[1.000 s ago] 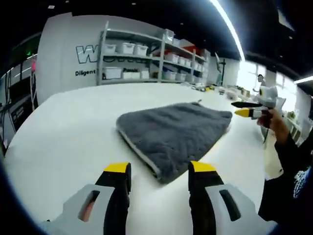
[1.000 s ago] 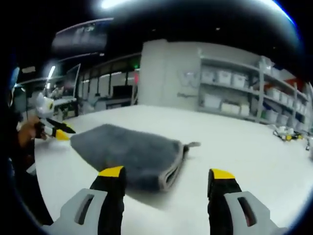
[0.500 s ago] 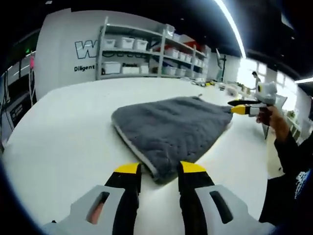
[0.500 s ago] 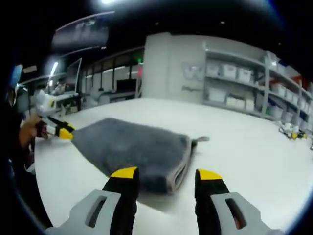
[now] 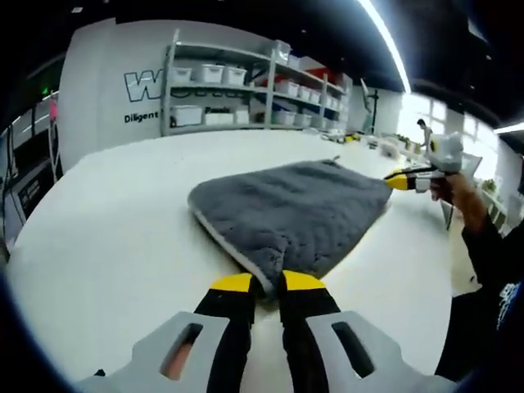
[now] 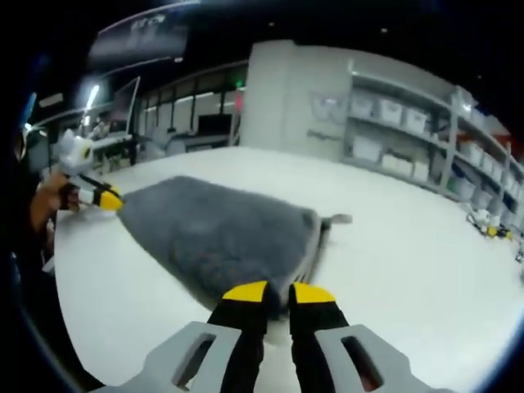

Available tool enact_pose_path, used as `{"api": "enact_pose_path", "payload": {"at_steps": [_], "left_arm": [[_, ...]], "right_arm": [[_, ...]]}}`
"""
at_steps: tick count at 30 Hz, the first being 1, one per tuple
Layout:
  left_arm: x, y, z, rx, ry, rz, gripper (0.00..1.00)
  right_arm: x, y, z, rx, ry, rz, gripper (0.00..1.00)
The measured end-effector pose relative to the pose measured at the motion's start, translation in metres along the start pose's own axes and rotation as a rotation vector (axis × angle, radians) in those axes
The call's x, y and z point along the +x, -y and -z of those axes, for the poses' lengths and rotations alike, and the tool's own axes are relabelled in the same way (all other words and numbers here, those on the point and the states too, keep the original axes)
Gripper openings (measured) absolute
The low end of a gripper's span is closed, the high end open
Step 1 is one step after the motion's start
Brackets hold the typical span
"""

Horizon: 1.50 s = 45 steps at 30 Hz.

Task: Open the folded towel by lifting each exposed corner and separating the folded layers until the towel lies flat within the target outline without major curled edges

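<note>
A grey folded towel (image 5: 291, 209) lies on the white table (image 5: 115, 221). Its near corner sits between the yellow tips of my left gripper (image 5: 268, 283), which is shut on it. In the right gripper view the same towel (image 6: 217, 233) spreads ahead, and my right gripper (image 6: 278, 293) is shut on its near corner by the pale folded edge. A small hanging loop (image 6: 337, 219) sticks out from the towel's far side. My right gripper (image 5: 407, 178) also shows in the left gripper view, held by a hand at the towel's right corner. My left gripper (image 6: 100, 197) appears at the towel's left tip.
Metal shelves with white bins (image 5: 237, 98) stand against the back wall, also seen as shelves (image 6: 409, 151). Small objects (image 5: 360, 147) lie at the table's far end. The person's dark sleeve (image 5: 483, 270) fills the right side. Bare table surface surrounds the towel.
Both grippers' jaws went from wide open to shut on the towel's corners. Both cameras moved in closer to the towel.
</note>
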<state>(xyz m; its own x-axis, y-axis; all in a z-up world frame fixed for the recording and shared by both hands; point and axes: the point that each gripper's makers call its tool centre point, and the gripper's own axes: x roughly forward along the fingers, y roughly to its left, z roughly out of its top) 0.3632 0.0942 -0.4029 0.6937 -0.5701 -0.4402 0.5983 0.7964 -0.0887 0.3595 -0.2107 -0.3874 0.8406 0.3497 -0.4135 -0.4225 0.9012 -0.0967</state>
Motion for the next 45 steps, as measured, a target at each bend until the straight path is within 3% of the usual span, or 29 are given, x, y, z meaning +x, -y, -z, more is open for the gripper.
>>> {"api": "enact_pose_path", "payload": {"at_steps": [6,10,26,32,38,45], "left_arm": [[-0.001,0.001,-0.002,-0.037,0.010,0.011,0.08],[-0.002,0.005,0.001,-0.023,-0.001,0.024,0.07],[-0.018,0.055,0.016,0.146,-0.099,0.104,0.05],[-0.020,0.070,0.019,0.175,-0.107,0.137,0.05],[-0.017,0.088,0.020,0.207,-0.117,0.167,0.04],[-0.013,0.104,0.021,0.229,-0.106,0.184,0.03]], "right_arm": [[0.002,0.004,0.003,0.013,-0.021,-0.006,0.03],[0.008,0.006,0.006,-0.031,-0.058,-0.009,0.02],[0.049,0.028,-0.003,-0.258,-0.279,-0.042,0.02],[0.075,0.035,-0.007,-0.280,-0.368,-0.059,0.01],[0.104,0.038,-0.013,-0.384,-0.458,-0.044,0.01],[0.144,0.041,-0.031,-0.415,-0.499,-0.090,0.01]]}}
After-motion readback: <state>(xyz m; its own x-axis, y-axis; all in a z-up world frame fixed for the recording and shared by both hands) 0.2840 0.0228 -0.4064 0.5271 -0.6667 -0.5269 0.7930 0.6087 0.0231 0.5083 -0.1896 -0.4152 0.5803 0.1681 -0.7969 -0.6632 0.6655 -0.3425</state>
